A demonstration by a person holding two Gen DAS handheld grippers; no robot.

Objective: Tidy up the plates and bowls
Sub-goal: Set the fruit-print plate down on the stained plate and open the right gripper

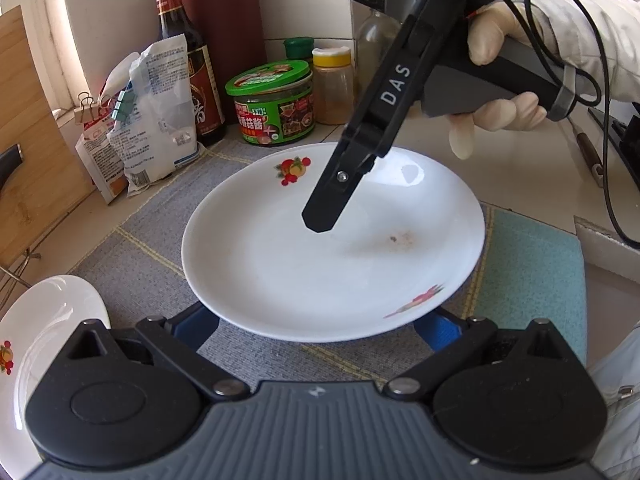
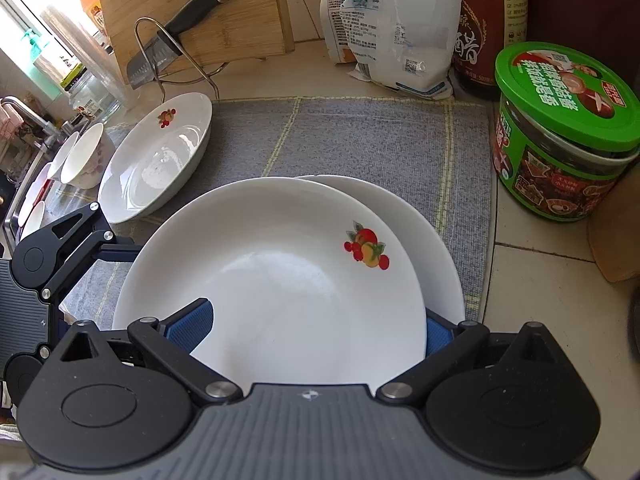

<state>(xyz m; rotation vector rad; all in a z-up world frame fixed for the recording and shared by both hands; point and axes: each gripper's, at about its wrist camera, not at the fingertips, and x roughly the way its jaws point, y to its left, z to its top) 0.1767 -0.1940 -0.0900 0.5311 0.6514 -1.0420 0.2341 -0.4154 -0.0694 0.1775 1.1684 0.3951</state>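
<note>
Bench (image 2: 536, 280): tiled, covered in part by a grey mat (image 2: 360, 140) with a teal mat (image 1: 532, 264) beside it.

Cutting board (image 2: 192, 4) stands at the back with a knife (image 2: 176, 36) in a wire rack.

Plate (image 2: 276, 280), fruit motif, sits on top of a second plate (image 2: 436, 240) on the grey mat. A third plate (image 2: 156, 160) lies to the left, with bowls (image 2: 82, 152) beyond it by the sink.

Green-lidded jar (image 2: 560, 136), bottle (image 2: 484, 24) and bags (image 2: 396, 20) line the back.

Right tool (image 2: 308, 328): spread wide, blue pads either side of the top plate's near rim; grip cannot be told.

Left tool (image 1: 320, 332): spread wide, pads straddling the near rim; contact unclear.
</note>
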